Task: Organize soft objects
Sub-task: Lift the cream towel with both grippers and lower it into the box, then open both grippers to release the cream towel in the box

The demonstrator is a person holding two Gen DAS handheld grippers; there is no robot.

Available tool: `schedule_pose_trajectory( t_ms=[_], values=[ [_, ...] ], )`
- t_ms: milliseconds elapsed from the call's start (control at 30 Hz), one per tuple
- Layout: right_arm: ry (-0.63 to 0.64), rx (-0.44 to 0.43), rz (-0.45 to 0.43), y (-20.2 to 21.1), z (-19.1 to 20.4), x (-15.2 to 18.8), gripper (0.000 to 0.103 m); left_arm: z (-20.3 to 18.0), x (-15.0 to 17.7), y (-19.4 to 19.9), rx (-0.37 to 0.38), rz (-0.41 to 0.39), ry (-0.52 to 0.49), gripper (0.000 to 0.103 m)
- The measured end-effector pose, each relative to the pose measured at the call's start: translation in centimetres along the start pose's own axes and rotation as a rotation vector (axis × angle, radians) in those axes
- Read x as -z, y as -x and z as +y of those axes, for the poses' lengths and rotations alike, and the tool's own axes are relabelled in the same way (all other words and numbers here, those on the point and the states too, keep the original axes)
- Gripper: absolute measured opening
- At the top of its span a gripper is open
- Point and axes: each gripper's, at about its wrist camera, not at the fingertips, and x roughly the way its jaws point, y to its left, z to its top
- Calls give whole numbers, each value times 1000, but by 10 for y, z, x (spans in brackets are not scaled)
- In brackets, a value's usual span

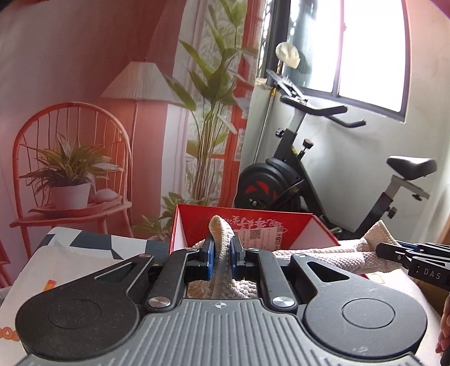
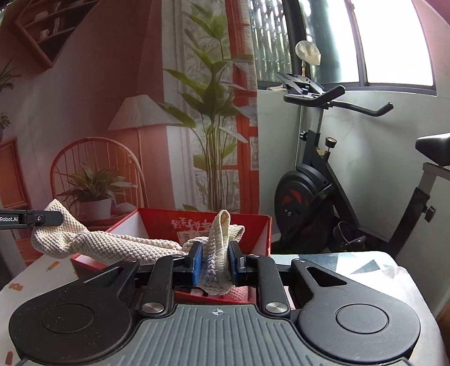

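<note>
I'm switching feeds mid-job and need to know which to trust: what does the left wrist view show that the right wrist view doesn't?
Only the left wrist view: the left hand-held gripper from behind, shut on one end of the cream knitted cloth, and the exercise bike's whole saddle.
Only the right wrist view: the right hand-held gripper shut on the cloth's other end, and a wall shelf.
Both: the cloth strung between the two grippers over the open red box.

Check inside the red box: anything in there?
The red box shows white inner walls and a printed label on its back wall. The cream knitted cloth, stretched between the left hand-held gripper and right hand-held gripper, covers its floor, so contents can't be told.
</note>
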Motion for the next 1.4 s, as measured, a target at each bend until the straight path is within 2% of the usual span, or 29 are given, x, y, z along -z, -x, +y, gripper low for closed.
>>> schedule_pose_trajectory(
  t_ms=[200, 333, 400, 433, 600, 800, 833, 867, 900, 933, 967, 1100, 1200, 1267, 1367, 1400],
  values=[
    [20, 30, 75, -54, -2, 3, 17, -12, 2, -49, -59, 92, -77, 13],
    [68, 32, 125, -78, 6, 11, 17, -6, 5, -72, -45, 156, -55, 12],
    [75, 27, 146, -87, 10, 13, 8, -5, 5, -81, -36, 179, -53, 12],
    [76, 17, 158, -90, 12, 14, 3, -4, 5, -84, -30, 185, -57, 12],
    [102, -13, 174, -97, 26, 17, 3, -11, 6, -93, -3, 216, -81, 12],
    [76, -28, 159, -87, 30, 19, 5, -7, 5, -96, 48, 235, -34, 15],
    [74, -31, 148, -83, 29, 20, 7, -5, 4, -94, 56, 229, -31, 22],
    [70, -33, 139, -78, 28, 20, 9, -3, 4, -91, 58, 223, -29, 35],
    [65, -33, 135, -74, 27, 21, 11, -1, 4, -87, 61, 213, -22, 43],
    [61, -31, 130, -70, 26, 22, 13, 2, 3, -83, 65, 203, -10, 55],
    [56, -32, 122, -66, 25, 22, 15, 4, 3, -79, 69, 193, 0, 61],
    [44, -33, 88, -48, 23, 25, 18, 8, 0, -61, 78, 167, 1, 72],
    [34, -38, 68, -34, 22, 28, 29, 7, 1, -46, 106, 151, -19, 82],
    [36, -40, 58, -25, 22, 32, 39, 5, 4, -35, 118, 138, -36, 89],
    [51, -44, 53, -11, 24, 41, 51, 3, 14, -21, 140, 132, -44, 89],
    [55, -46, 55, -8, 25, 45, 52, 3, 17, -17, 147, 133, -42, 89]
  ],
)
